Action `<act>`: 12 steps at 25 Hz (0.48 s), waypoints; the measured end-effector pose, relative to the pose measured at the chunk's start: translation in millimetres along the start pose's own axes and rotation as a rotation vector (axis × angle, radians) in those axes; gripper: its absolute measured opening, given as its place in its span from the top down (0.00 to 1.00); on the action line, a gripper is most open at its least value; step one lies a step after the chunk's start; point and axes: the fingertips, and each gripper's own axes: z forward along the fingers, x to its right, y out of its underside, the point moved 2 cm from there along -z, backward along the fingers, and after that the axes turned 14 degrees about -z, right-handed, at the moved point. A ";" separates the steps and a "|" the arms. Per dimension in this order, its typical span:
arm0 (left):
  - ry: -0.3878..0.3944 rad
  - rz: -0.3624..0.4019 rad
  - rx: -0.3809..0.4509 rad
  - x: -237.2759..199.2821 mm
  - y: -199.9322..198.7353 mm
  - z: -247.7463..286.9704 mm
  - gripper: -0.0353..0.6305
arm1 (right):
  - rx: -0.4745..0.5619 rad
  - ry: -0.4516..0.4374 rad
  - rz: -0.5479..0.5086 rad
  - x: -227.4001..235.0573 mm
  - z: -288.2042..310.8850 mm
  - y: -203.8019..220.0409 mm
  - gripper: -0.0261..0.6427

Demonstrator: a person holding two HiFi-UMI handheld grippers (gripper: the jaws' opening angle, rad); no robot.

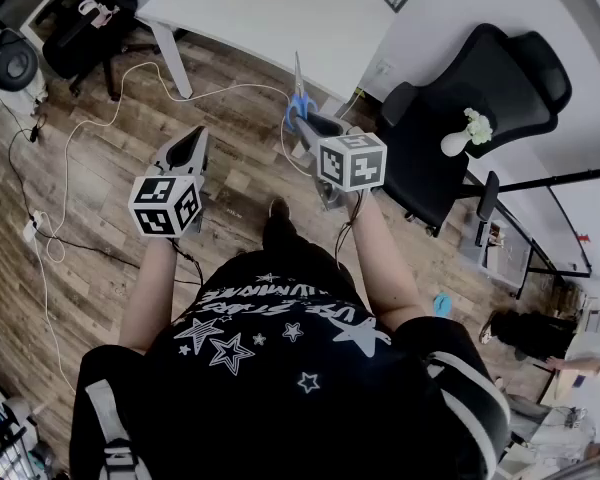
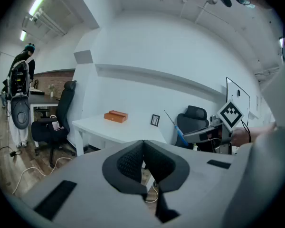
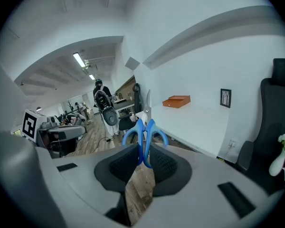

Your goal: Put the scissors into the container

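Scissors (image 3: 145, 129): blue handles, silver blades. Left hand-held gripper (image 2: 143, 146) and right hand-held gripper (image 3: 143, 156): grey, black pads (image 2: 128, 163); marker cubes (image 1: 167, 206) black-and-white squares. Table (image 1: 280, 18) white, box (image 3: 176, 101) orange. Floor (image 1: 90, 178) brown wood grain. Shirt (image 1: 280, 388) black, white stars

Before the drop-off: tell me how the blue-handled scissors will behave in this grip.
The scissors look rigid, so probably no flopping. The right gripper pinches only the smooth handle loops, so they may pivot or slip. Blades closed, likely light.
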 end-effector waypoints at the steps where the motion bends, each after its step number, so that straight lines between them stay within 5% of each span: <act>1: 0.001 0.002 -0.002 0.6 1.0 0.5 0.92 | -0.001 0.001 -0.001 0.8 -0.5 0.7 0.82; 12: -0.008 0.002 0.001 2.7 13.5 -7.1 0.92 | -0.009 0.019 -0.007 -4.3 -7.2 12.2 0.82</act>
